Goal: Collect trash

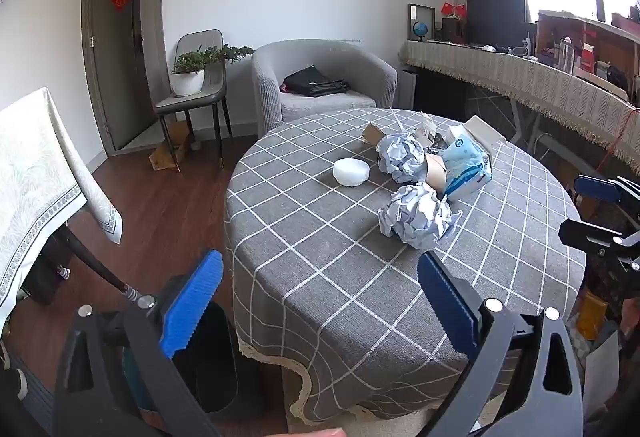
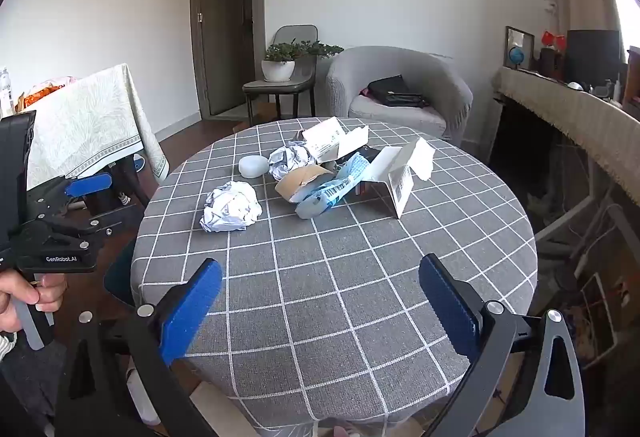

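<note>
Trash lies in a heap on the far half of a round table under a grey checked cloth (image 1: 320,237) (image 2: 320,257). Nearest is a crumpled paper ball (image 1: 416,221) (image 2: 231,207). Behind it lie a second paper ball (image 1: 400,157) (image 2: 288,159), a white round lid (image 1: 351,171) (image 2: 253,165), a cardboard piece (image 1: 434,167) (image 2: 304,179), a blue tissue pack (image 1: 466,165) (image 2: 336,189) and an open white box (image 2: 400,173). My left gripper (image 1: 320,301) (image 2: 96,205) hangs open at the table's left edge, holding nothing. My right gripper (image 2: 320,305) (image 1: 600,213) is open over the near edge, also holding nothing.
A black bin (image 1: 208,357) stands on the floor by the table's left side. A cloth-covered side table (image 2: 92,125) is further left. Behind the table stand a grey armchair (image 1: 324,77) with a black bag and a chair holding a potted plant (image 1: 188,77). A long draped shelf (image 1: 520,77) runs along the right.
</note>
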A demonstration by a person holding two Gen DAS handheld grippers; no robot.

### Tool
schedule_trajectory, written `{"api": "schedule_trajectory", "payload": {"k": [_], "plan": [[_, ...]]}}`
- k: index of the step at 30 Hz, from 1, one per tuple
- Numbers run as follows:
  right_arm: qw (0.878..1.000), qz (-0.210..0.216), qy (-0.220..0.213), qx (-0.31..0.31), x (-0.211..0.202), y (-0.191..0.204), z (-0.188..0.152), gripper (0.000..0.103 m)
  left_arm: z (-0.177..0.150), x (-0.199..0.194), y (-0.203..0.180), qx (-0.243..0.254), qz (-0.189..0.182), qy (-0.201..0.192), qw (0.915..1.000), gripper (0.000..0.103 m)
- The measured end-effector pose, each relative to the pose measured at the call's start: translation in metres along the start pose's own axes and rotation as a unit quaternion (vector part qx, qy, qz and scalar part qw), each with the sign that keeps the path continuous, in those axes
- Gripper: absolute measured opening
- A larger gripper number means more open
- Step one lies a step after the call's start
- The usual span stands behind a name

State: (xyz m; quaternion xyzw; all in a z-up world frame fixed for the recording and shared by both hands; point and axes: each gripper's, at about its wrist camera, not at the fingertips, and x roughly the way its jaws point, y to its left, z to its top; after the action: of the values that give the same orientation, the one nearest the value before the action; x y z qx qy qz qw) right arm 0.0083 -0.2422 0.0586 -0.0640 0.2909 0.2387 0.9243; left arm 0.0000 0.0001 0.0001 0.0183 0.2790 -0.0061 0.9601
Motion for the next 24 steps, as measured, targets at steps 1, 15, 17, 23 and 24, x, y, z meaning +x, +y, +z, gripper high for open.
{"api": "schedule_trajectory", "payload": {"k": [1,15,17,23,24], "plan": [[1.000,-0.002,-0.005,-0.002,0.000,0.000,0.000,0.100,0.000,0.000,0.000,-0.001,-0.001,0.000,1.0000,0.100],[1.000,0.000,-0.004,0.008,0.000,-0.003,0.000,0.100,0.002,0.001,0.001,-0.010,-0.009,0.009,0.9999,0.100],[1.000,-0.002,-0.003,0.005,0.000,0.000,-0.001,0.100,0.000,0.006,-0.001,-0.010,-0.008,0.009,0.9999,0.100],[1.000,0.000,-0.006,0.007,-0.001,-0.004,0.001,0.100,0.002,0.007,-0.002,-0.007,-0.007,0.007,0.9999,0.099],[1.000,-0.001,-0.006,0.006,-0.001,-0.003,0.001,0.100,0.002,0.007,-0.003,-0.006,-0.007,0.007,0.9999,0.100]]}}
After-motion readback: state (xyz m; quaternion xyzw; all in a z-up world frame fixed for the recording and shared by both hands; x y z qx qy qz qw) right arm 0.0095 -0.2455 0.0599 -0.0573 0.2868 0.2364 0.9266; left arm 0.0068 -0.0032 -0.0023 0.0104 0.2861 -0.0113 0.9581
